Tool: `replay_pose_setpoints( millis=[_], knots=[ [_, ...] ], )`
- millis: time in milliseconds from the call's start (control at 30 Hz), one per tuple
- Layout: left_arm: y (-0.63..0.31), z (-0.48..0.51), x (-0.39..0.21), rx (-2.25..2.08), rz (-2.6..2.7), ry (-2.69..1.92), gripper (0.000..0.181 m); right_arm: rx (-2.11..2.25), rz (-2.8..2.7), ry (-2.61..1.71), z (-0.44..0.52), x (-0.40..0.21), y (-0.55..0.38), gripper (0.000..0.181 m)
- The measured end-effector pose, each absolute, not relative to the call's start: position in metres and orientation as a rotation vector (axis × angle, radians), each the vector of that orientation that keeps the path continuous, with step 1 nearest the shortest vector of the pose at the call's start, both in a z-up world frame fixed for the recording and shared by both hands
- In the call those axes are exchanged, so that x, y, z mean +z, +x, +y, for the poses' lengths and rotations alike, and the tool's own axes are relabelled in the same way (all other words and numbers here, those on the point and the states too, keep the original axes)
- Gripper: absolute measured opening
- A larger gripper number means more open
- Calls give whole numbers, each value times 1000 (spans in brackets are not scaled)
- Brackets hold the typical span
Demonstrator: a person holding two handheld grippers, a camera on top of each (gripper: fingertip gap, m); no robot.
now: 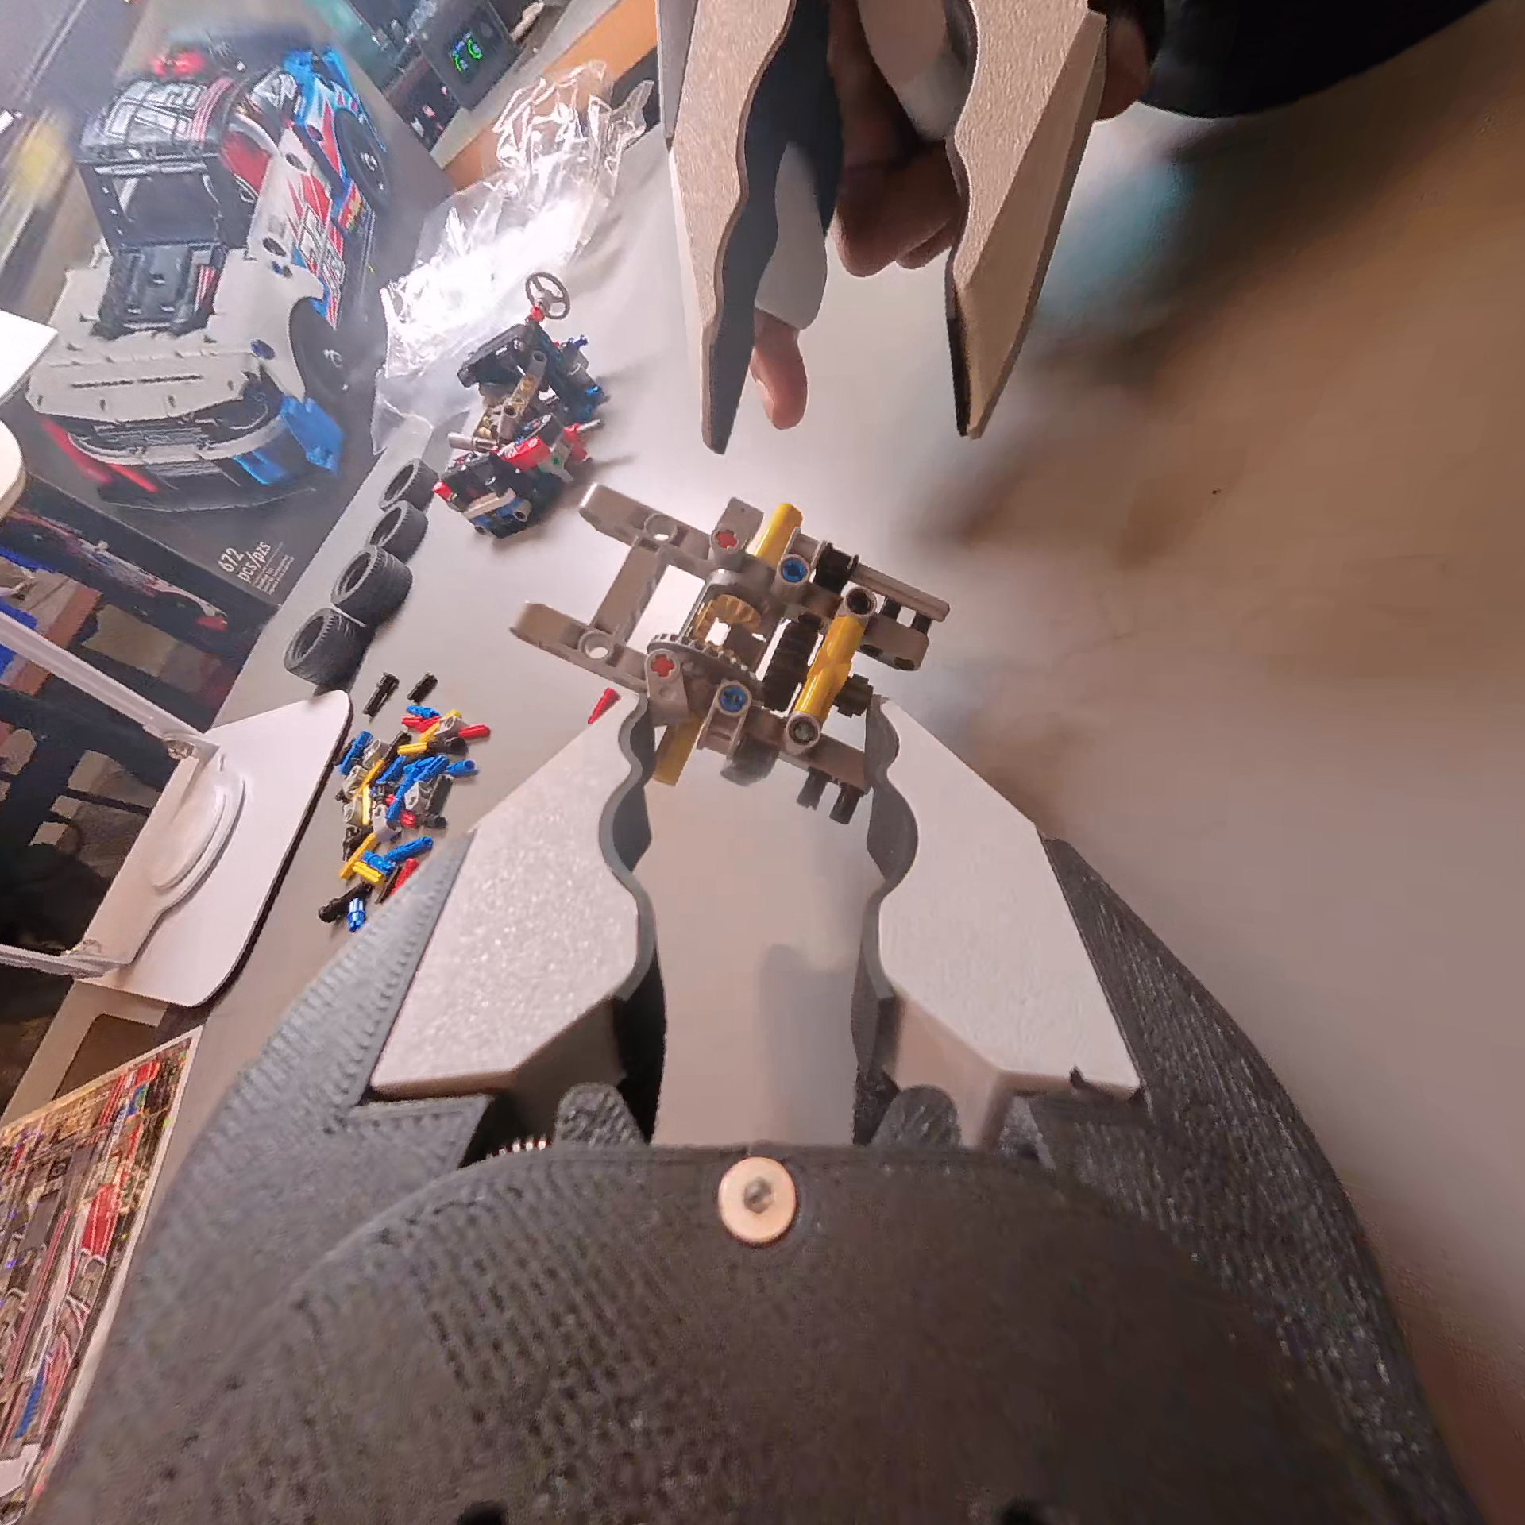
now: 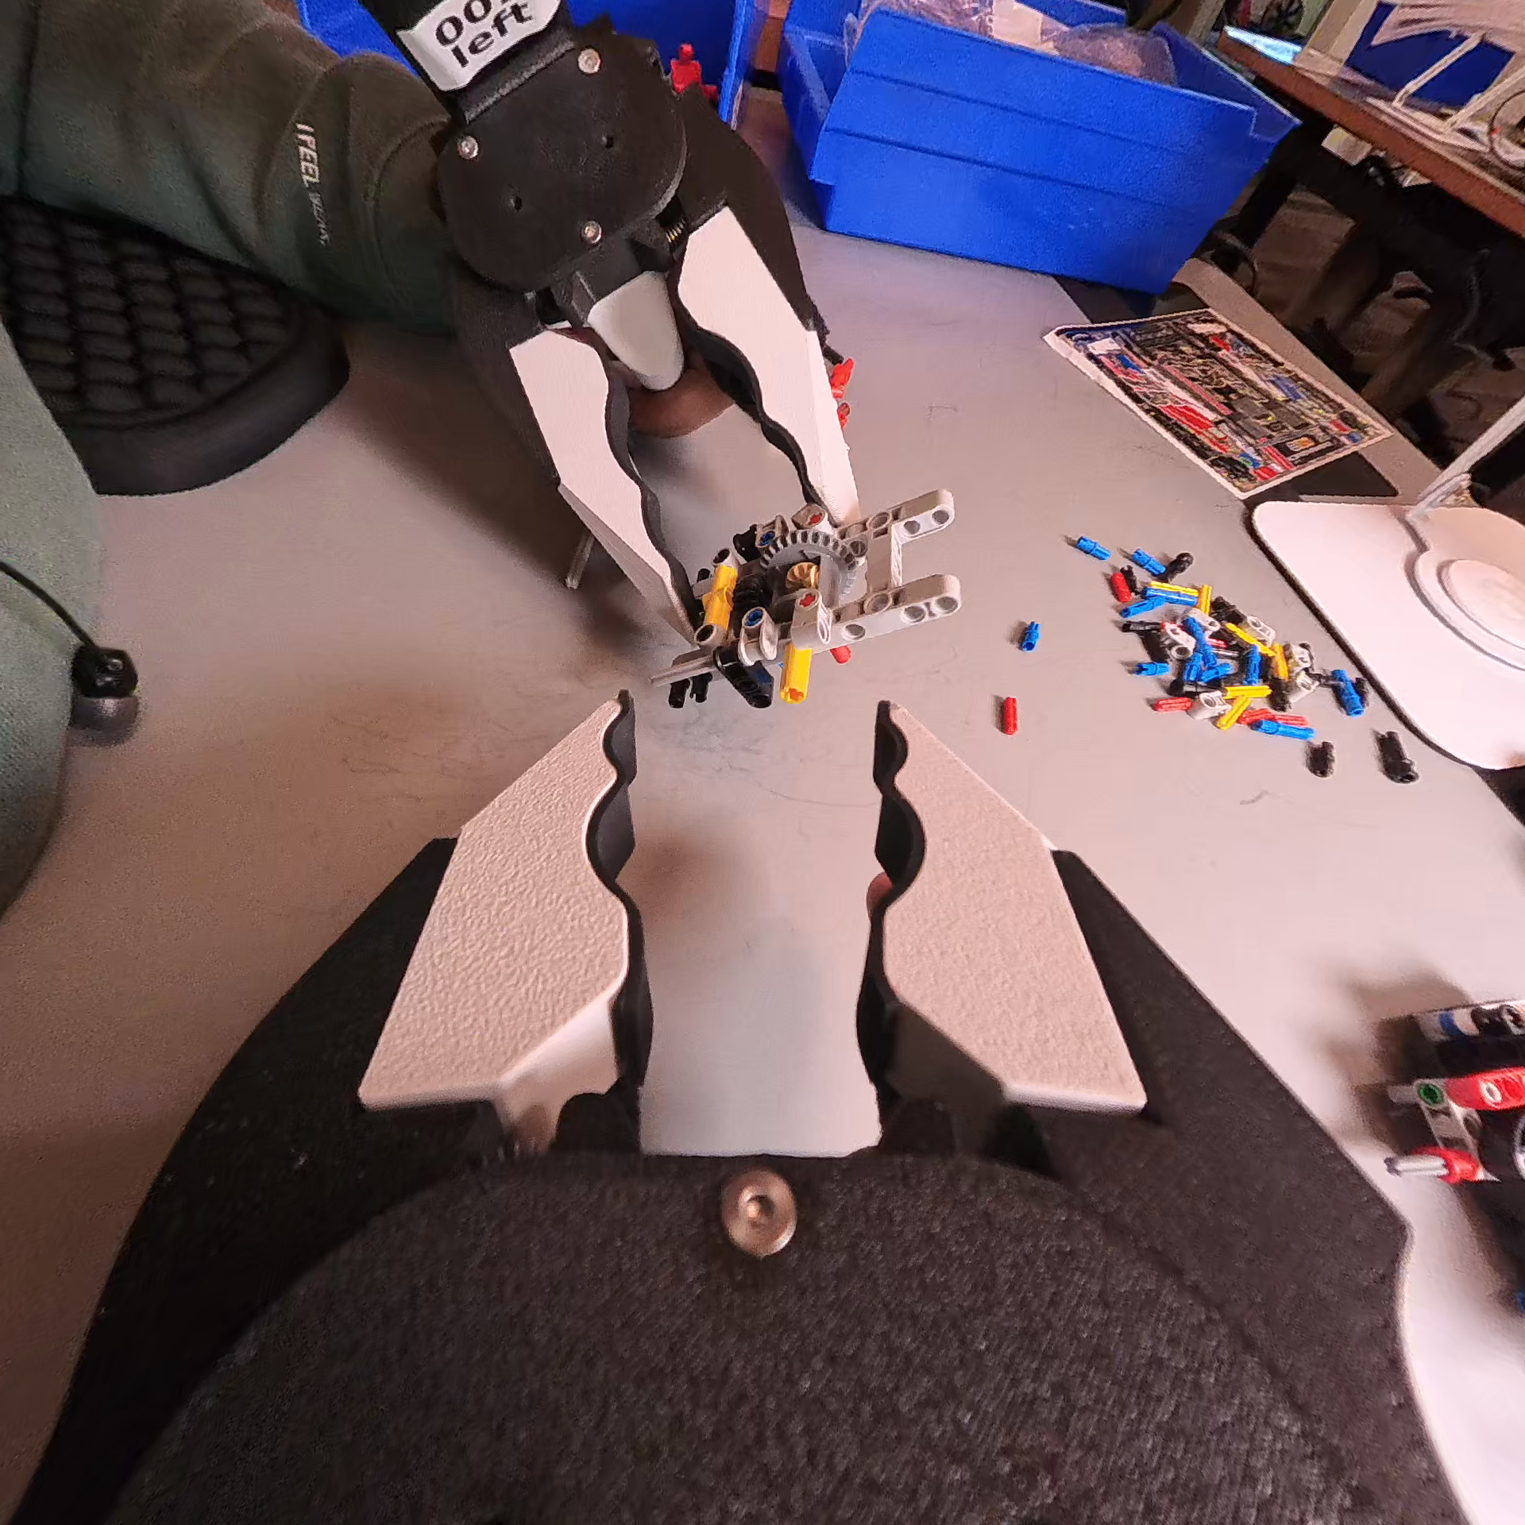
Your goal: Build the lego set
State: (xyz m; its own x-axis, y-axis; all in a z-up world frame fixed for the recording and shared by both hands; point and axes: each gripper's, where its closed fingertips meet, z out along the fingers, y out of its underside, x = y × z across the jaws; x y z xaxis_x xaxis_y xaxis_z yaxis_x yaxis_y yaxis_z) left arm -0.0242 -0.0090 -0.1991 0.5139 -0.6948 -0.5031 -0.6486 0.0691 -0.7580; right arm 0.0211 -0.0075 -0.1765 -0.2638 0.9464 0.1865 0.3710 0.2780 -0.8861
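Observation:
A grey Lego gear frame [image 1: 734, 635] with yellow axles, blue pins and a gear ring is held between my left gripper's [image 1: 755, 722] fingertips, tilted above the table; it also shows in the right wrist view [image 2: 813, 590]. My left gripper [image 2: 763, 569] is shut on it. My right gripper [image 2: 755, 714] is open and empty, just short of the frame; it hangs above the frame in the left wrist view [image 1: 838, 433]. A pile of small pins [image 2: 1229, 644] lies to the right of the frame, and also shows in the left wrist view [image 1: 396, 809].
A second partly built assembly [image 1: 528, 429] and several black tyres [image 1: 363, 586] lie near the set's box [image 1: 190, 272]. A sticker sheet [image 2: 1213, 400], blue bins [image 2: 1015, 140], a white lamp base [image 2: 1436, 611] and crumpled plastic bags [image 1: 512, 206] are around. The gap from one gripper's tips to the other's is roughly 6 cm.

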Motion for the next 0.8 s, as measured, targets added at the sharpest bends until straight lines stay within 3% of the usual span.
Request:
replay_pose_setpoints(
  millis=[433, 600, 800],
  knots=[
    [-10, -18, -226, -407, 1015, -2073, 51, 919, -1831, -1213, -11, -186, 22, 53],
    [-24, -25, -204, -427, 989, -2043, 67, 911, -1837, -1207, -13, -187, 21, 51],
    [-52, -74, -201, -540, 1115, -2035, 40, 898, -1901, -1144, -36, -192, 16, 47]
  ],
)
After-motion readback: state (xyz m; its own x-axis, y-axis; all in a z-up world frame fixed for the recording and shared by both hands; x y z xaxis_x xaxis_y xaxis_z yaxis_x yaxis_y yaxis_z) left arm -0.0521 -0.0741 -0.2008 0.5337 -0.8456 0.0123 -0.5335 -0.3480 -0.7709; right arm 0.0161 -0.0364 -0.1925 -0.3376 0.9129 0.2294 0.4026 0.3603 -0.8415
